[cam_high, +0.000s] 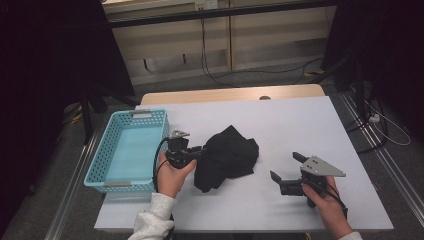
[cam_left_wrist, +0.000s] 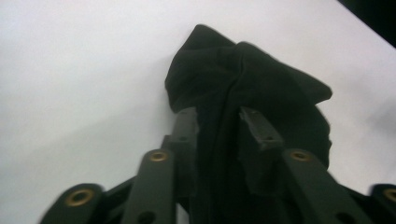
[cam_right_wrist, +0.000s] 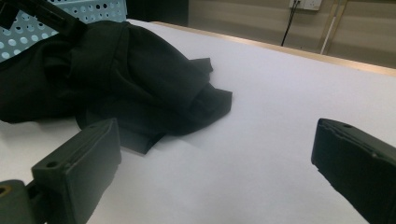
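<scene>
A crumpled black cloth (cam_high: 227, 155) lies in a heap on the white table top (cam_high: 300, 120), just left of the middle. My left gripper (cam_high: 200, 150) reaches into its left edge from the basket side. In the left gripper view the jaws (cam_left_wrist: 219, 116) stand a little apart with a fold of the cloth (cam_left_wrist: 247, 79) between them, and the pads do not squeeze it. My right gripper (cam_high: 284, 165) rests to the right of the cloth, jaws wide open and pointing at it. Nothing lies between its jaws (cam_right_wrist: 215, 140); the cloth (cam_right_wrist: 116, 70) is ahead and to the left.
A light blue perforated basket (cam_high: 102, 150) stands at the table's left edge, right beside the left hand; its wall (cam_right_wrist: 93, 9) shows behind the cloth in the right gripper view. Bare table top stretches to the right and far side. Cables run across the floor beyond.
</scene>
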